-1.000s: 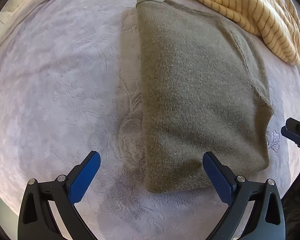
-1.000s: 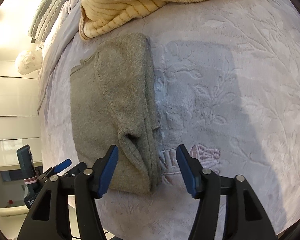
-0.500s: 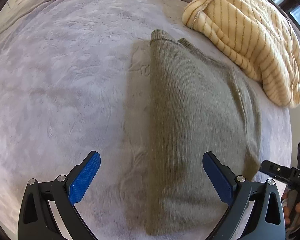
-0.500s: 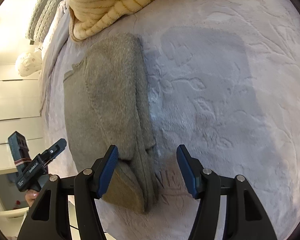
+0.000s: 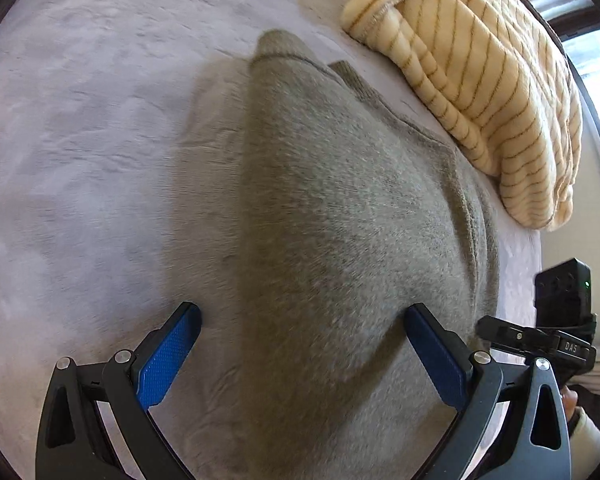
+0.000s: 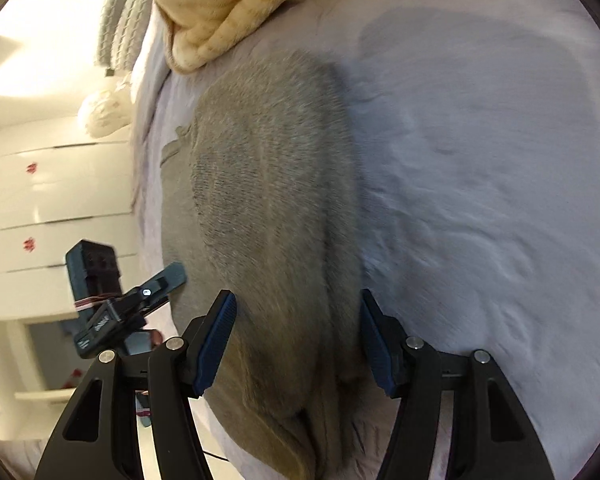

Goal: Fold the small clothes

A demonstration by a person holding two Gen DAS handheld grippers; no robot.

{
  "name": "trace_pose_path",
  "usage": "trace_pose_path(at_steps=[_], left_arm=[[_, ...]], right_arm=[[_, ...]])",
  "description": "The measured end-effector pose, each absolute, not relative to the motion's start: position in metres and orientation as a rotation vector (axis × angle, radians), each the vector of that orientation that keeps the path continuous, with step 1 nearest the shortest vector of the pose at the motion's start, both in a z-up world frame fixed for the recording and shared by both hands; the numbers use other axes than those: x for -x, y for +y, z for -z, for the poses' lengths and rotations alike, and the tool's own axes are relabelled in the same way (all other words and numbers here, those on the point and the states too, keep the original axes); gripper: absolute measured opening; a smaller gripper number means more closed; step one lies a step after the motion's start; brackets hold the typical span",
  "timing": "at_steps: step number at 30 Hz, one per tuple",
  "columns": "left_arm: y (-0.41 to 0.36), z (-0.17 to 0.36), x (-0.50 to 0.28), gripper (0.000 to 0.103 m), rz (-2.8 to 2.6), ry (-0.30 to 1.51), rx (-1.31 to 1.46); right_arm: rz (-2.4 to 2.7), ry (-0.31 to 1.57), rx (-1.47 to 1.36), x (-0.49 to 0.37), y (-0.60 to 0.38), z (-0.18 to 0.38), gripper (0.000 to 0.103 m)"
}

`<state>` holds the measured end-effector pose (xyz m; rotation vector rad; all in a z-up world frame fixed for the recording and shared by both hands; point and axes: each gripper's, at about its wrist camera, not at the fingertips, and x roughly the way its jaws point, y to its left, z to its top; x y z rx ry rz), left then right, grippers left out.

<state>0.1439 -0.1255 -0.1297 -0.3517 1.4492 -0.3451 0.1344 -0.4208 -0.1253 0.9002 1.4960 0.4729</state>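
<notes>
Right gripper [image 6: 296, 340]: jaws apart, just been widening a bit more, straddling the near end of the grey-green sweater [image 6: 268, 208]. Fabric sat between the blue pads, but the pads didn't look pressed onto it, so not a grip yet.

Left gripper [image 5: 300, 356]: jaws spread wide, nothing clamped. The sweater's left folded edge ran up between its fingers; the left pad was over bare bedspread [image 5: 80, 160], the right pad over the knit. Whether the tips touched the cloth I couldn't tell; the view was blurred.

Sweater status: lay flat on the bedspread directly ahead of and under both grippers, already folded lengthwise into a long narrow strip, with the collar end far from the grippers and a sleeve seam visible along the right side. At the near end by the right gripper the layers bunched up with a loose flap, not squared.

Judgement: the lengthwise folds looked done. Left to do: grab the near end with both grippers, bring it over toward the collar for the crosswise fold, then flatten it.

Beyond the collar end: a cream striped garment [image 5: 480, 92] in a crumpled heap, apparently unfolded, probably next in the queue.
</notes>
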Motion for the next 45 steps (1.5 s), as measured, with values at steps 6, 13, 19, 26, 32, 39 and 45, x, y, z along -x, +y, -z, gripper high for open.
trace_pose_path(at_steps=[6,13,19,26,32,39,45], left_arm=[[-0.152,0.143,-0.153,0.102,0.374,1.442,0.357],[-0.156,0.144,-0.156,0.083,0.387,1.442,0.371],[-0.145,0.114,-0.146,0.046,0.434,1.393,0.380],[-0.117,0.075,-0.125,0.046,0.524,1.363,0.383],[-0.056,0.045,-0.096,0.046,0.526,1.362,0.381],[0.023,0.066,-0.043,0.046,0.406,1.425,0.340],[0.086,0.090,-0.013,0.046,0.283,1.486,0.387]], right_arm=[[-0.529,1.473,-0.902,-0.153,-0.398,0.138,0.075],[-0.506,1.460,-0.968,-0.148,-0.397,0.130,0.036],[-0.542,1.371,-1.034,-0.138,-0.383,0.097,0.033],[-0.551,1.328,-1.048,-0.116,-0.336,0.054,0.033],[-0.592,1.359,-1.048,-0.093,-0.269,0.047,0.033],[-0.576,1.515,-1.017,-0.083,-0.184,0.090,0.033],[-0.428,1.576,-0.840,-0.092,-0.166,0.082,0.041]])
